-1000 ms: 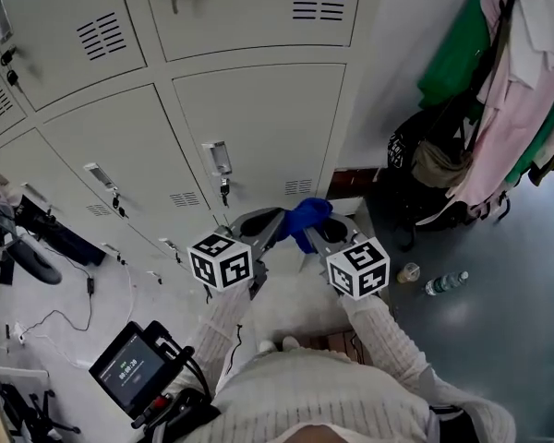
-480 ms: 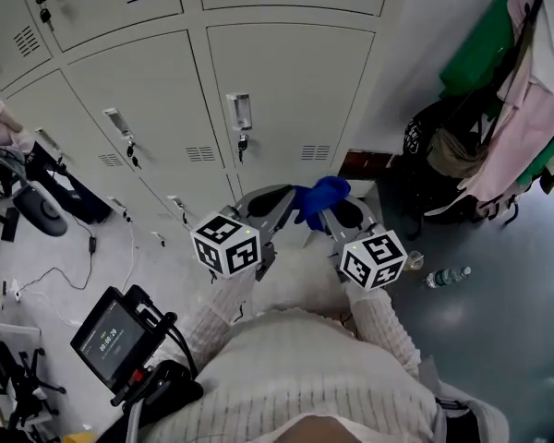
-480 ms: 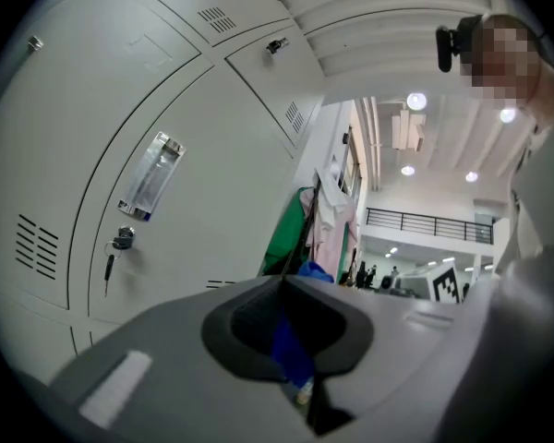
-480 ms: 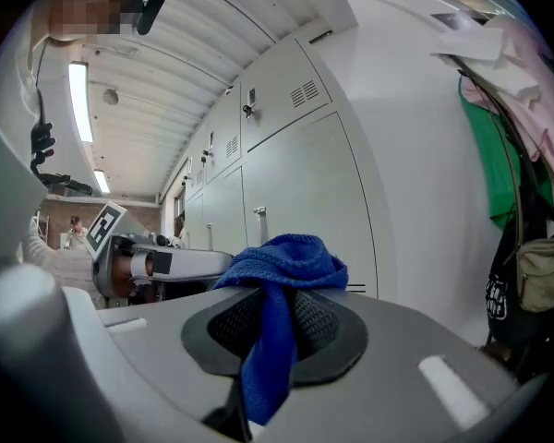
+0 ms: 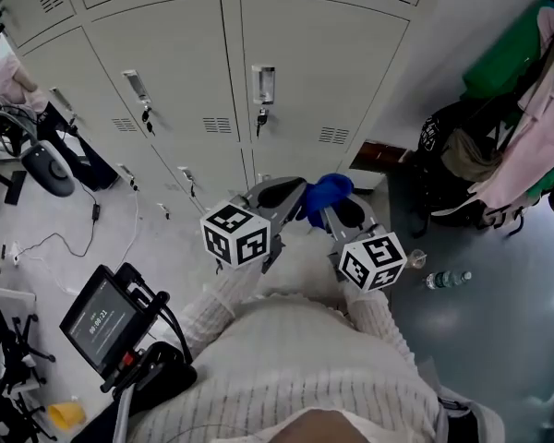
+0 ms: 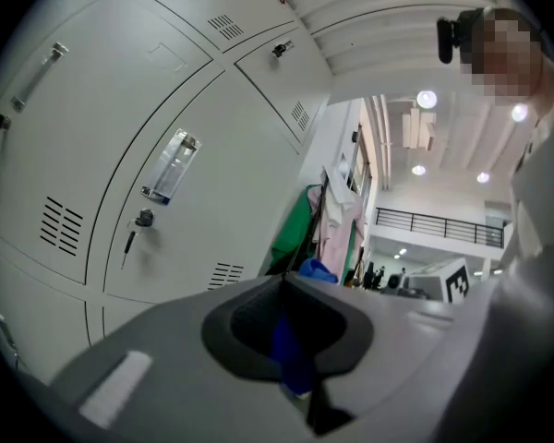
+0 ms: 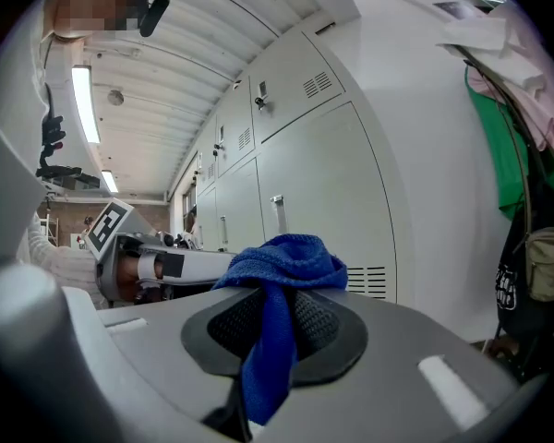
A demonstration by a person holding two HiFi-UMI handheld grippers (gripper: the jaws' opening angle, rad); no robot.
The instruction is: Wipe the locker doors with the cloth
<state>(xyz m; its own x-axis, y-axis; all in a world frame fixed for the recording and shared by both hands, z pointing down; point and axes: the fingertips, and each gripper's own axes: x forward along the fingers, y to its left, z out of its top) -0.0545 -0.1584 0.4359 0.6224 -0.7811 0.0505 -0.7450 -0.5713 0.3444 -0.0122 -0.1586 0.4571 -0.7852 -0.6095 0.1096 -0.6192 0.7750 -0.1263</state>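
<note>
Bunching up blue knit cloth [image 7: 282, 257], your L gripper [image 5: 284, 192] & R gripper [image 5: 335, 209] both clamp it, tail hidden btwn jaws.

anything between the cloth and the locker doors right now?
Nothing visible. The cloth sits clamped in the right gripper, a strip of it also in the left gripper, with only open air between it and the nearest locker door.

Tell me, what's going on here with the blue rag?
A person holds a gripper in each hand. The left gripper and the right gripper are both shut on a bunched blue cloth, held between them in front of the grey locker doors. The cloth is not against a door, so wiping isn't under way.
</note>
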